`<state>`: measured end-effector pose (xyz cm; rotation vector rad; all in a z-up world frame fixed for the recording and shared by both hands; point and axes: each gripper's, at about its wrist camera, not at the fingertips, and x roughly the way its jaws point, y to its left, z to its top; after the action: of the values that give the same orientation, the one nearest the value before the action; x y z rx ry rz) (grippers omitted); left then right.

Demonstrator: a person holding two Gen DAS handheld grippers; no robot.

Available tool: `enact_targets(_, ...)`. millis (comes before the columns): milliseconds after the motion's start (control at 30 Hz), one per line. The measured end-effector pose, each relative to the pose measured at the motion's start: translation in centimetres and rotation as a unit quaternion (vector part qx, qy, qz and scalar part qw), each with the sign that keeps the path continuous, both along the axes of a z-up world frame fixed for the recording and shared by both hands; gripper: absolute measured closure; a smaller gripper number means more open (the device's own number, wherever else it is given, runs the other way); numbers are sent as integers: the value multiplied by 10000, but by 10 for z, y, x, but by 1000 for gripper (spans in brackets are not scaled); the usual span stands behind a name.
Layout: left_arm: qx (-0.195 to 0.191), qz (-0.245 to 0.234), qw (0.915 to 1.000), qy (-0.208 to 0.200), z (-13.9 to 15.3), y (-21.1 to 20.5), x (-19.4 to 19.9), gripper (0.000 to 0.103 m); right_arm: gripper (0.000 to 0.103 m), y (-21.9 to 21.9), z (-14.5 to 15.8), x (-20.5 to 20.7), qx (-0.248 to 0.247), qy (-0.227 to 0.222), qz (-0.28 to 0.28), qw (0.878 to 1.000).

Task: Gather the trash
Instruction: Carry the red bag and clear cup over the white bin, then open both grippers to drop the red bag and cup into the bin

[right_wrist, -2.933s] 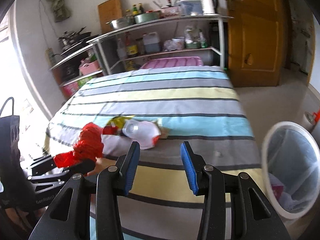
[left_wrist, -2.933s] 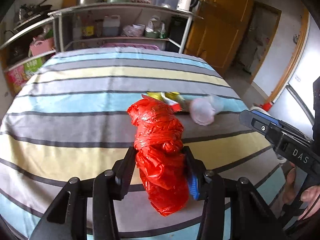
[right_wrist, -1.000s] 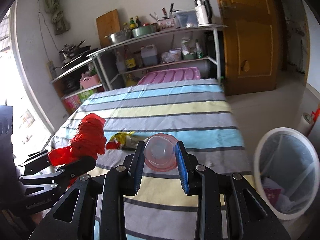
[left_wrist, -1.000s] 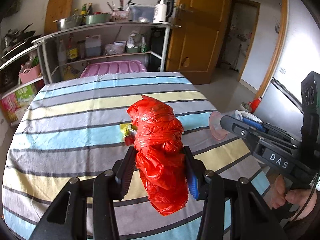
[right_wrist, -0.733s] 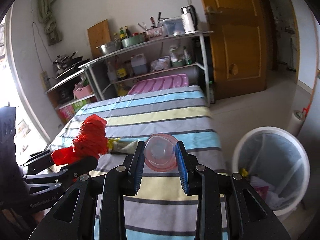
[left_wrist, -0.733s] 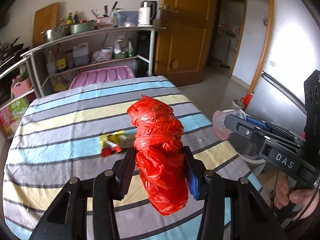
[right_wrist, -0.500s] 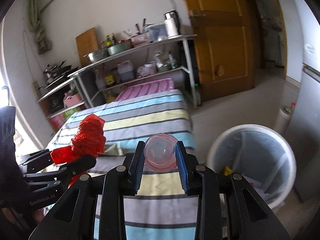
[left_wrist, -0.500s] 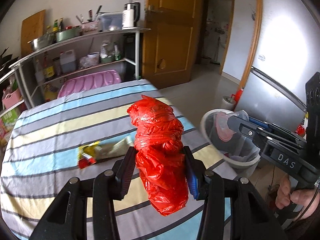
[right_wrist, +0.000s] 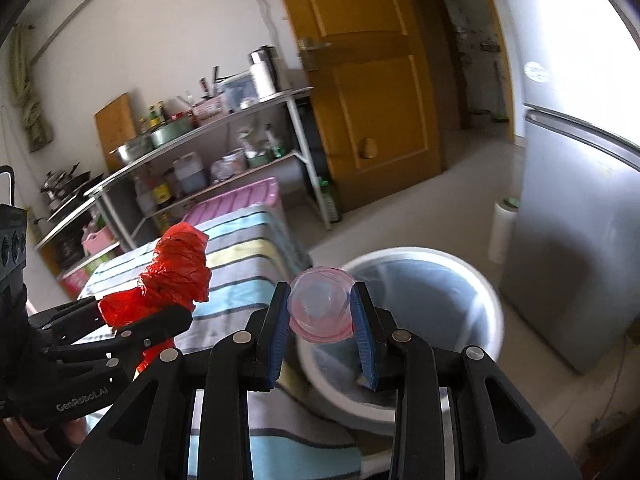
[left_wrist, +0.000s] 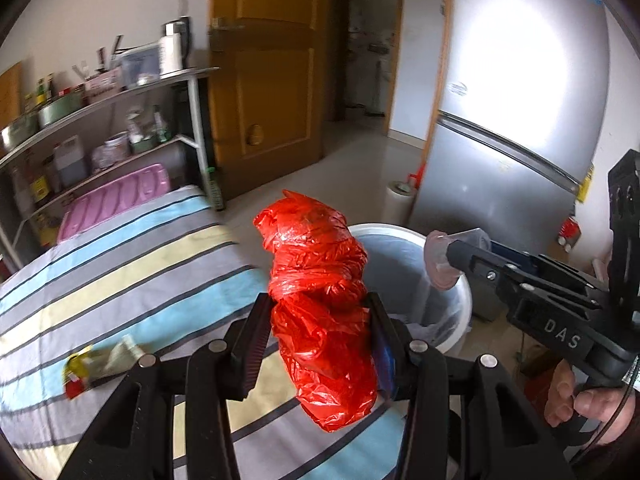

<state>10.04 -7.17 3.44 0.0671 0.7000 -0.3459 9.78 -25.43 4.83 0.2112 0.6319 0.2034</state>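
Note:
My left gripper [left_wrist: 318, 334] is shut on a knotted red plastic bag [left_wrist: 320, 280], held over the table's right edge beside the white trash bin [left_wrist: 460, 320]. The right gripper [right_wrist: 322, 320] is shut on a clear pink plastic cup [right_wrist: 322, 306], its mouth facing the camera, above the near rim of the bin [right_wrist: 486, 296]. In the left wrist view the right gripper [left_wrist: 444, 258] with the cup [left_wrist: 438, 264] hangs over the bin. The red bag [right_wrist: 176, 272] in the left gripper [right_wrist: 160, 312] shows at the left of the right wrist view. A yellow snack wrapper [left_wrist: 100, 364] lies on the striped tablecloth [left_wrist: 120, 272].
A grey fridge [right_wrist: 580, 240] stands right of the bin, with a paper roll [right_wrist: 502, 228] beside it. A metal shelf rack [right_wrist: 208, 152] with kitchenware and a pink crate [right_wrist: 236, 200] stand behind the table. A wooden door [right_wrist: 372, 92] is beyond. A hand [left_wrist: 580, 396] holds the right gripper's handle.
Both grippers have swung to the right, away from the table's middle, and now reach the trash bin. Each keeps its hold, the left on the red bag and the right on the cup.

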Motion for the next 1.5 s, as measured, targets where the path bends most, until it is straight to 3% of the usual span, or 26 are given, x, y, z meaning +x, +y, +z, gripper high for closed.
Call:
enact_targets(300,-8,-457,9981,423,-22,-51,28,55,71,-45,-32,17,-78,513,-404,9978)
enact_targets(700,389,-582,9924,1009,-64,-93,56,54,71,-71,-84,49,-254,1210,-471,9912)
enact_targets(967,436,-519,9908,1167,-74,-97,63,53,71,-72,-95,60,-357,1372,-419,9890)
enact_targets(1167,385,-476,9917,1127,-72,-95,65,41,70,-71,-100,64,-442,1445,-401,9877)
enact_targets(1333,354,-449,9921,1118,-71,-94,63,38,59,-73,-99,62,-410,1404,-490,9880)
enact_targets(1500,276,-383,9929,1095,-67,-89,61,36,58,-74,-95,57,-396,1353,-517,9887)
